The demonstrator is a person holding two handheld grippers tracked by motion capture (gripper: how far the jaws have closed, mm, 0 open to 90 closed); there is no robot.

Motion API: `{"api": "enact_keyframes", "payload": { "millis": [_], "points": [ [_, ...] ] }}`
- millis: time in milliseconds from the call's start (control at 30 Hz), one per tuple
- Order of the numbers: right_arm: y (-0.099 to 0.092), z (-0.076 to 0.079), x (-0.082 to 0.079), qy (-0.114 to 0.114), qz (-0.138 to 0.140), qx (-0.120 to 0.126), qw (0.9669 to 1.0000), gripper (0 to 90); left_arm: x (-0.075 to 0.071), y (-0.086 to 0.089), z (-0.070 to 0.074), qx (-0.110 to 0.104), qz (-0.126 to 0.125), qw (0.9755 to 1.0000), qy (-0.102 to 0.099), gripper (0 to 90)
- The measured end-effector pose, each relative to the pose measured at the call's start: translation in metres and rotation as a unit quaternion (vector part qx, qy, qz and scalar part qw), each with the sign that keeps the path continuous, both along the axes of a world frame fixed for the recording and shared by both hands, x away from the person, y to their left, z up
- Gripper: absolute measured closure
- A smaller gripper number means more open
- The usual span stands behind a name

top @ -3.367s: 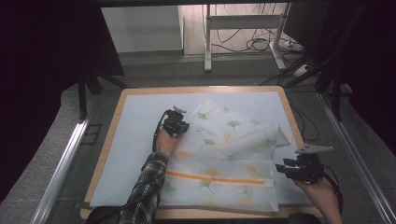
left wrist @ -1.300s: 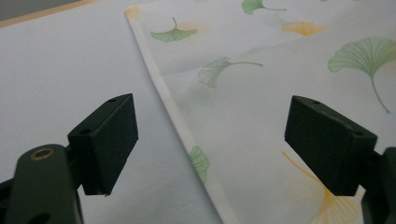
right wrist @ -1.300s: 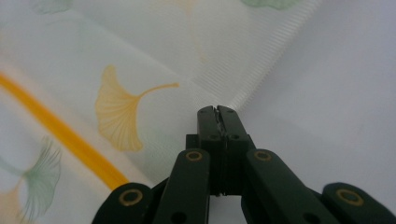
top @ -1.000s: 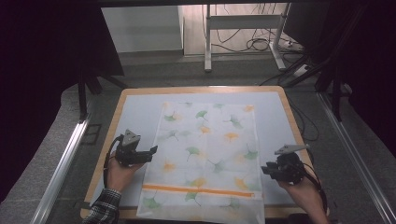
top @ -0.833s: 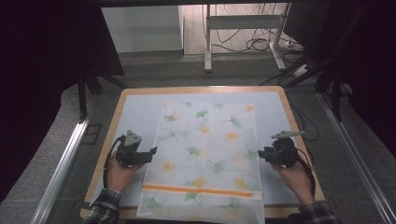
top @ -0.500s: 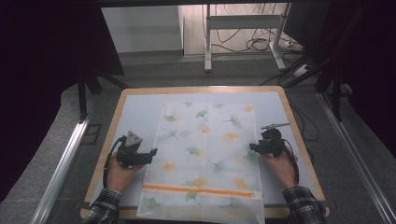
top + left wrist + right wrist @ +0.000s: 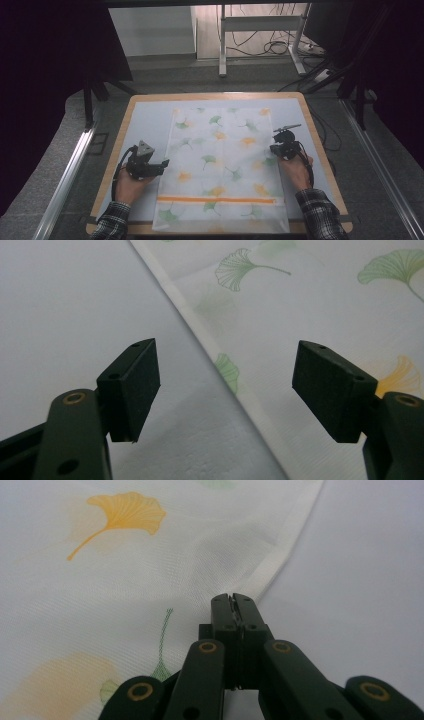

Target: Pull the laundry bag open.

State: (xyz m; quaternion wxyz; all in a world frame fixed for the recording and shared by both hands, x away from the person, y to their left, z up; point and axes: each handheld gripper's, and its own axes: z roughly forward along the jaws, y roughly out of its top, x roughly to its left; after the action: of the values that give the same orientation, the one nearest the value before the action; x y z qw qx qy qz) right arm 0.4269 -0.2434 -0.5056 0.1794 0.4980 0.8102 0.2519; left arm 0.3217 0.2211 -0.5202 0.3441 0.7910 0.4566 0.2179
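On the wooden-rimmed table with its pale blue-grey top [image 7: 150, 125], a thin white cloth printed with green and orange ginkgo leaves and one orange stripe [image 7: 225, 160] lies spread flat, running from near the far edge down the middle to the near edge, its striped end nearest the person.

Assessment of the cloth: light, limp and thin, judging by how flat it lies and how the weave shows in the right gripper view. It would drape and fold under its own weight, and a single layer could slip from smooth pads unless pinched firmly. It is not fragile. The hemmed side edges [image 7: 280, 555] look the soundest places to take hold, being doubled and slightly raised off the top.

Left gripper [image 7: 162, 164] sits at the cloth's left side edge, jaws spread wide with nothing between them; in the left gripper view the hem [image 7: 200, 325] runs across the gap below the pads [image 7: 132, 385].

Right gripper [image 7: 274, 149] rests at the right side edge, its jaws having just been closing and now together; its tips [image 7: 233, 600] meet at the hem. Whether fabric is caught between them cannot be told for certain.
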Motion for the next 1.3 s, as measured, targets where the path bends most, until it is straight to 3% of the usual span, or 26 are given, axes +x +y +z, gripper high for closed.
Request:
{"api": "enact_keyframes", "payload": {
  "millis": [100,200,300,333,400,633,733,933,1300],
  "points": [
    [-0.002,0.000,0.012,-0.003,0.000,-0.005,1.0000,89.1,0.000,0.000,0.000,0.004,-0.002,1.0000,-0.003,26.6],
    [-0.003,-0.002,0.013,-0.010,0.010,-0.002,0.9999,87.4,-0.001,0.000,0.000,0.002,-0.005,1.0000,-0.006,26.5],
    [-0.004,0.000,0.002,-0.032,0.026,0.010,0.9991,71.8,-0.002,0.000,0.000,-0.002,-0.007,0.9999,-0.009,25.0],
    [-0.004,0.000,0.002,-0.032,0.026,0.010,0.9991,71.8,-0.001,-0.001,0.000,-0.006,-0.005,0.9999,-0.011,25.0],
    [-0.007,0.002,-0.005,-0.037,0.035,0.018,0.9985,58.7,-0.003,-0.002,0.001,0.000,-0.010,0.9999,-0.011,23.0],
    [-0.012,0.004,-0.018,-0.030,0.063,0.038,0.9968,40.9,-0.006,0.001,0.001,-0.006,-0.012,0.9998,-0.014,21.7],
    [-0.015,0.006,-0.027,-0.031,0.081,0.052,0.9949,31.7,-0.006,0.001,-0.002,-0.003,-0.018,0.9997,-0.014,17.0],
    [-0.021,0.009,-0.042,-0.025,0.102,0.062,0.9926,24.3,-0.008,-0.002,0.000,-0.023,-0.021,0.9991,-0.029,7.0],
    [-0.030,0.007,-0.067,-0.022,0.133,0.058,0.9891,13.1,-0.017,-0.006,0.002,-0.018,-0.034,0.9984,-0.040,6.9]
  ]
}}
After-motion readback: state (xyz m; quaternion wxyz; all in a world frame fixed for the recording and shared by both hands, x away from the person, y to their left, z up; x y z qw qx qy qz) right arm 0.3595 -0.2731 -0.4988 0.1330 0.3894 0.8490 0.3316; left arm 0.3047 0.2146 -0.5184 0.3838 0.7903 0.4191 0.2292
